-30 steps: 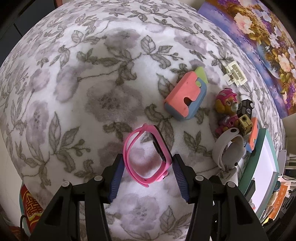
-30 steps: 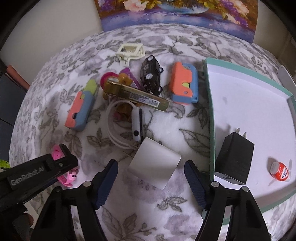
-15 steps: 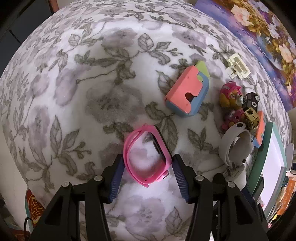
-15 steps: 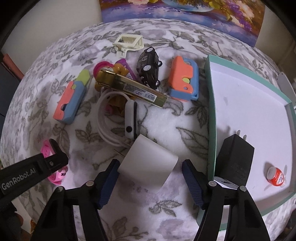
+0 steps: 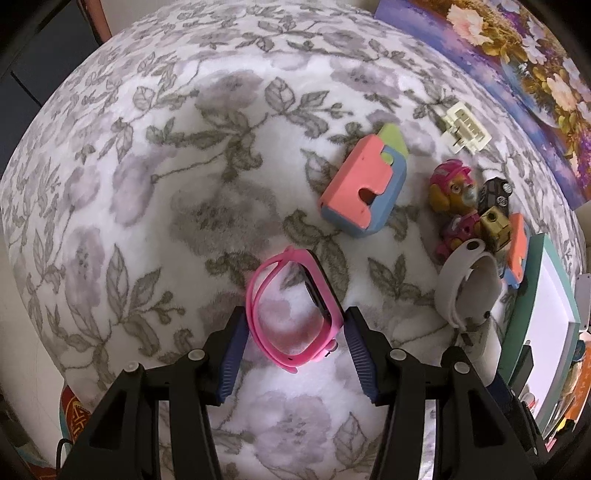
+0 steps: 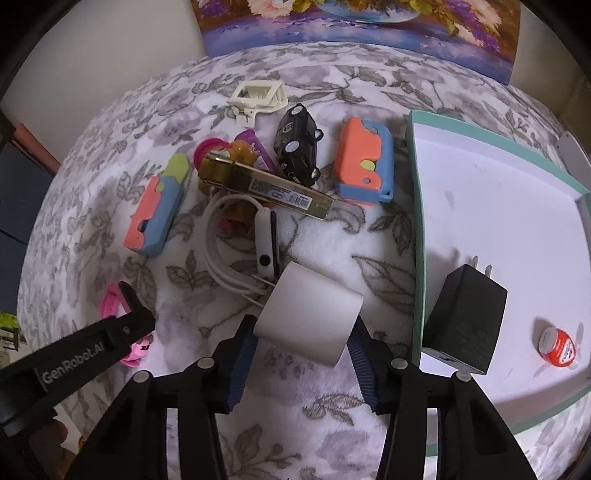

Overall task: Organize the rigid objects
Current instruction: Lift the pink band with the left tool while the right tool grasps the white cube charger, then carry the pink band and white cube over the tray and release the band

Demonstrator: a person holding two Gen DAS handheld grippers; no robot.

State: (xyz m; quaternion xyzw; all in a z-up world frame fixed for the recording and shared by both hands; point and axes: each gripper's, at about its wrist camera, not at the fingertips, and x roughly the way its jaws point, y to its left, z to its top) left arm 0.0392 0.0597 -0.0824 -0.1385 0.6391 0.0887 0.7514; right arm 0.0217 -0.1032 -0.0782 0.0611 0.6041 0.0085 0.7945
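Observation:
A pink watch [image 5: 295,306] stands on edge on the flowered cloth. My left gripper [image 5: 295,332] points straight down over it and is shut on it, with a blue pad against each side. In the right wrist view a white charger block [image 6: 310,317] lies with its prongs towards a white watch [image 6: 266,240]. My right gripper [image 6: 301,336] is closing on the block, and both pads touch its sides. To the right is a teal-rimmed white tray [image 6: 415,206] that holds a black adapter [image 6: 465,317] and a small red-capped item [image 6: 557,347].
Beyond the charger lie a gold box [image 6: 266,186], a black toy car [image 6: 299,147], two orange-and-blue toys [image 6: 364,166] [image 6: 155,218], a cream hair clip [image 6: 258,96] and a pup figure [image 5: 450,188]. A flower painting [image 6: 354,22] leans at the back edge.
The right gripper's jaws have narrowed from wide apart onto the white charger block. The left view has rolled slightly, while the pink watch keeps its place between the fingers.

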